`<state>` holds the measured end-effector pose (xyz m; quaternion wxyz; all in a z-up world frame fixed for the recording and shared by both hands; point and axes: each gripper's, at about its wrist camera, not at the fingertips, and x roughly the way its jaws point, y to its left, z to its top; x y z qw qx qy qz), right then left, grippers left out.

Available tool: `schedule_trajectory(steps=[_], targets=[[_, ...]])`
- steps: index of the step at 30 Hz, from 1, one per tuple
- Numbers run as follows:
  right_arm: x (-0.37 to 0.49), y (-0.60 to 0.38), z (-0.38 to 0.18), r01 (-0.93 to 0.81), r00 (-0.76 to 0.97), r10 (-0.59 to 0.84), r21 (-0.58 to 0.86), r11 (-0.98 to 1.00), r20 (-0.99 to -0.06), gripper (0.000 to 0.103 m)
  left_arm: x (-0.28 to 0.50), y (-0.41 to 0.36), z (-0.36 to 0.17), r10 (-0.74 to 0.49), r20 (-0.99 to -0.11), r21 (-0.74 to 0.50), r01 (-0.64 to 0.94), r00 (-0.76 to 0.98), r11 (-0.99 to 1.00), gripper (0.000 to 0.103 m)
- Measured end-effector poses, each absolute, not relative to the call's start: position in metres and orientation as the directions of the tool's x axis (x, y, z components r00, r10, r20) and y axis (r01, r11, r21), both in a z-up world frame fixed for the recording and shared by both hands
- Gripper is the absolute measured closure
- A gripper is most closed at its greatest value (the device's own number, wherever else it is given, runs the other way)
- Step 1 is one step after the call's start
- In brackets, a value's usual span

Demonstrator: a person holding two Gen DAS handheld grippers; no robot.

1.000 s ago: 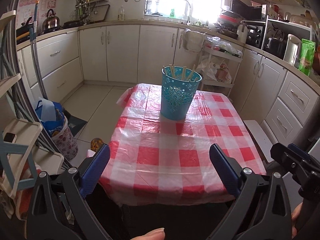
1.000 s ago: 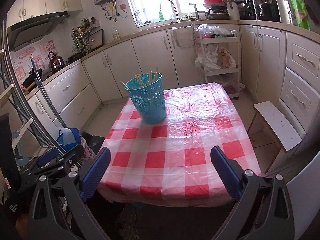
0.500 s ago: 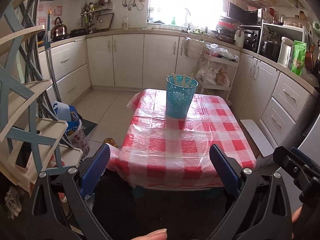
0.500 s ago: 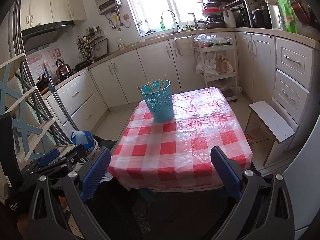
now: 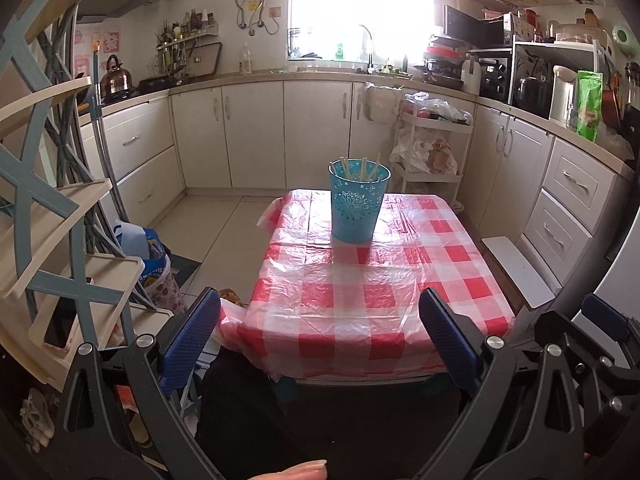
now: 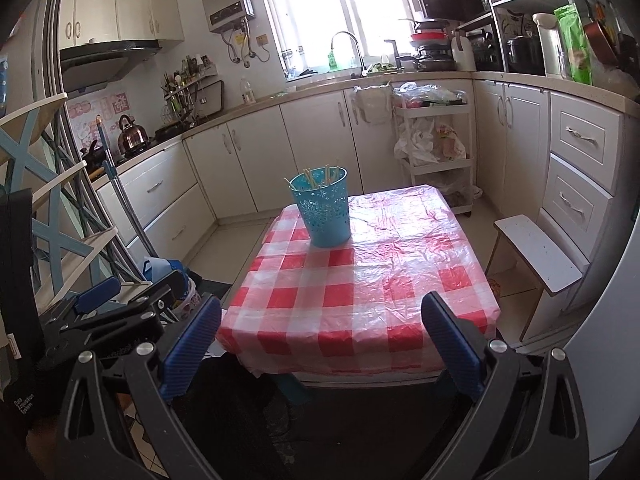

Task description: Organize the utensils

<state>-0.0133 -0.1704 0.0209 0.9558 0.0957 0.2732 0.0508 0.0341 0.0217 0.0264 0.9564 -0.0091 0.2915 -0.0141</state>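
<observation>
Held both left tongs (image 5: 320, 328) and right tongs (image 6: 320, 328) spread wide and empty, well short of blue holder (image 5: 359, 201) with chopsticks (image 5: 362, 168) upright on checkered surface (image 5: 372, 292).

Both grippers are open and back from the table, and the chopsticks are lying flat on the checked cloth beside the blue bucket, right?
Not quite. The chopsticks stand inside the blue bucket, not flat on the checked cloth; the left wrist view shows it. The left gripper and right gripper are open, back from the table.
</observation>
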Motion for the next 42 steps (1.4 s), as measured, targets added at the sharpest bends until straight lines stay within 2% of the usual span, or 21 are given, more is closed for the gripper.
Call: schedule_trajectory(steps=[8, 14, 21, 28, 34, 38, 42], targets=[[-0.017, -0.17, 0.024, -0.046, 0.851, 0.146, 0.205, 0.978, -0.505, 0.007, 0.029, 0.024, 0.031, -0.018, -0.547, -0.039, -0.004, 0.837, 0.999, 0.008], [-0.02, -0.169, 0.026, -0.047, 0.855, 0.143, 0.201, 0.979, -0.498, 0.007, 0.024, 0.027, 0.032, -0.072, -0.564, -0.116, 0.008, 0.823, 0.993, 0.008], [-0.024, -0.172, 0.031, -0.039, 0.861, 0.131, 0.194, 0.98, -0.491, 0.007, 0.021, 0.024, 0.032, -0.08, -0.563, -0.124, 0.011, 0.823, 0.992, 0.008], [-0.024, -0.175, 0.032, -0.033, 0.862, 0.127, 0.197, 0.98, -0.49, 0.007, 0.017, 0.02, 0.036, -0.056, -0.535, -0.082, 0.014, 0.843, 0.997, 0.008], [-0.024, -0.174, 0.031, -0.032, 0.86, 0.128, 0.199, 0.98, -0.493, 0.007, 0.019, 0.023, 0.037, -0.037, -0.544, -0.074, -0.004, 0.838, 0.997, 0.008], [-0.024, -0.176, 0.031, -0.032, 0.858, 0.13, 0.201, 0.979, -0.496, 0.007, 0.02, 0.019, 0.037, 0.016, -0.541, -0.009, -0.024, 0.841, 1.0, 0.008], [-0.024, -0.176, 0.031, -0.031, 0.859, 0.129, 0.201, 0.979, -0.495, 0.007, 0.019, 0.02, 0.037, 0.009, -0.54, -0.019, -0.023, 0.841, 1.0, 0.008]])
